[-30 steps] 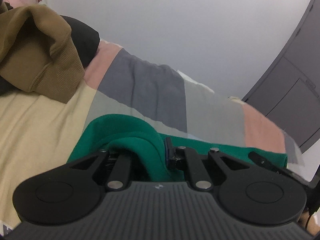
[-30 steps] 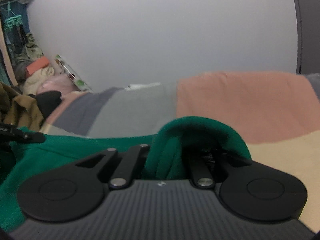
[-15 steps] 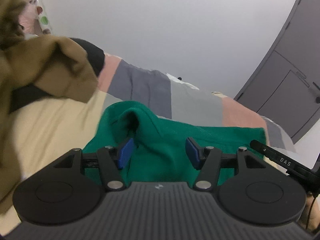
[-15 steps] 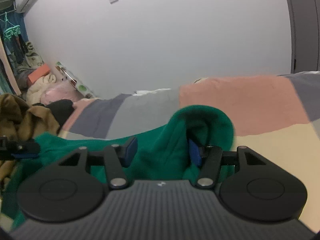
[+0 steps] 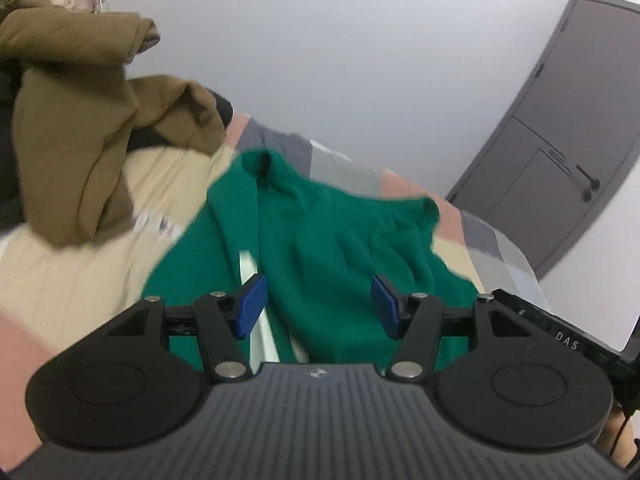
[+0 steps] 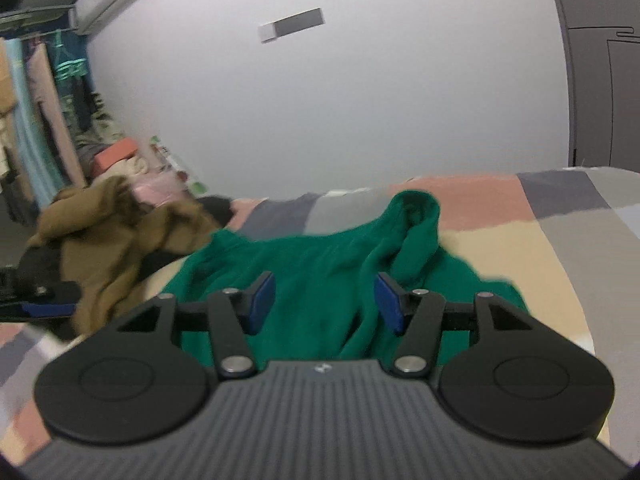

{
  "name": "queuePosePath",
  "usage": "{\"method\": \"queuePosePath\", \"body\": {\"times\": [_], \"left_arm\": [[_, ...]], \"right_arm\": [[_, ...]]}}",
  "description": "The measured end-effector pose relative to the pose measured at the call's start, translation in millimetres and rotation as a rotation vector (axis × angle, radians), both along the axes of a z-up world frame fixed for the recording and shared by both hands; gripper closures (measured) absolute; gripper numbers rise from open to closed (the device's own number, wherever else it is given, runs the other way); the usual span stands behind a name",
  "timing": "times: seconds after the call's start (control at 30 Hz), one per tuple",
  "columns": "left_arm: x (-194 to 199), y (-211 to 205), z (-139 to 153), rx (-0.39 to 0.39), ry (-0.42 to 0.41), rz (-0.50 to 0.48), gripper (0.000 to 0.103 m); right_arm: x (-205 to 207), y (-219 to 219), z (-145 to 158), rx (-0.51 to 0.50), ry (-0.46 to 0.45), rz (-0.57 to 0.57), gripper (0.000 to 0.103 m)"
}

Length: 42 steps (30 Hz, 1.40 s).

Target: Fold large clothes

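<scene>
A green garment (image 5: 340,240) lies spread and rumpled on the patchwork bedspread (image 5: 80,280), with a raised fold at each far corner. A white strip, perhaps a lining or label, shows along its left edge. My left gripper (image 5: 318,306) hovers above its near part, open, with nothing between the blue pads. In the right wrist view the same green garment (image 6: 320,264) lies ahead. My right gripper (image 6: 324,306) is open over it too and holds nothing.
A heap of brown clothing (image 5: 80,140) with a black item under it sits left of the green garment, and appears as brown clothing (image 6: 112,236) in the right view. A grey door (image 5: 560,140) stands at the right. Hanging clothes (image 6: 40,120) and stacked items fill the far left corner.
Both grippers were shut on folds of the green garment, then opened and let it go. Both have drawn back and up, so more of the garment and bed shows.
</scene>
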<state>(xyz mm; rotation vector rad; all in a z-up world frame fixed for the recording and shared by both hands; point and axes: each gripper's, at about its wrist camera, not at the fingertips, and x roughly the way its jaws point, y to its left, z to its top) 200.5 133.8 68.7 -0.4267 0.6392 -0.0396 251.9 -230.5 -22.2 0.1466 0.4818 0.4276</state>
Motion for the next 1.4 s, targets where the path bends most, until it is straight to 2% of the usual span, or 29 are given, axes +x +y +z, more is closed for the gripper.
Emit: {"method": "queuePosePath", "body": {"times": [0.17, 0.27, 0.4, 0.5, 0.73, 0.83, 0.87, 0.9, 0.93, 0.97, 1.0, 1.03, 1.13, 1.33, 1.4], "left_arm": [[-59.5, -26.3, -26.9, 0.023, 0.056, -0.029, 0.040], [-77.4, -32.2, -54.5, -0.005, 0.112, -0.044, 0.040], [-80.9, -30.8, -92.8, -0.062, 0.173, -0.061, 0.040], [-78.0, -32.3, -108.1, -0.060, 0.213, -0.079, 0.041], [-66.0, -36.1, -129.0, -0.034, 0.244, -0.128, 0.041], [-62.8, -41.6, -137.8, 0.009, 0.247, -0.120, 0.052], [-61.7, -42.5, -140.4, 0.020, 0.253, -0.109, 0.062], [-60.2, -40.9, -141.6, 0.021, 0.258, -0.097, 0.073], [-59.4, -38.9, -142.3, 0.011, 0.261, -0.084, 0.078], [-59.2, -36.0, -142.6, -0.001, 0.265, -0.072, 0.089], [-59.6, -32.7, -141.5, -0.005, 0.267, -0.056, 0.095], [-61.0, -30.6, -140.7, -0.009, 0.263, -0.046, 0.096], [-67.8, -11.9, -131.5, -0.068, 0.242, 0.001, 0.097], [-92.6, 54.8, -85.2, -0.198, 0.118, 0.159, 0.098], [-99.0, 74.5, -65.5, -0.158, 0.067, 0.200, 0.098]], "right_arm": [[-74.7, 11.2, -11.2, -0.049, 0.050, 0.080, 0.046], [-107.5, 19.1, -25.6, -0.068, 0.108, 0.130, 0.046], [-138.4, 34.2, -46.0, -0.086, 0.162, 0.182, 0.027], [-153.7, 44.3, -62.6, -0.100, 0.203, 0.240, 0.026], [-161.9, 66.9, -98.2, -0.234, 0.240, 0.285, 0.026], [-161.2, 73.6, -105.6, -0.287, 0.248, 0.272, 0.026], [-161.7, 74.6, -106.3, -0.294, 0.244, 0.267, 0.027], [-163.0, 76.3, -106.9, -0.307, 0.236, 0.264, 0.030], [-163.6, 76.3, -106.5, -0.317, 0.227, 0.256, 0.040], [-165.7, 75.8, -105.9, -0.329, 0.220, 0.242, 0.045], [-166.9, 73.8, -104.1, -0.329, 0.216, 0.232, 0.053], [-166.2, 71.0, -102.1, -0.322, 0.217, 0.218, 0.063], [-160.4, 55.1, -92.5, -0.260, 0.228, 0.161, 0.076], [-144.9, 1.0, -46.9, -0.153, 0.154, 0.021, 0.078], [-133.0, -24.6, -30.5, -0.123, 0.131, -0.039, 0.079]]}}
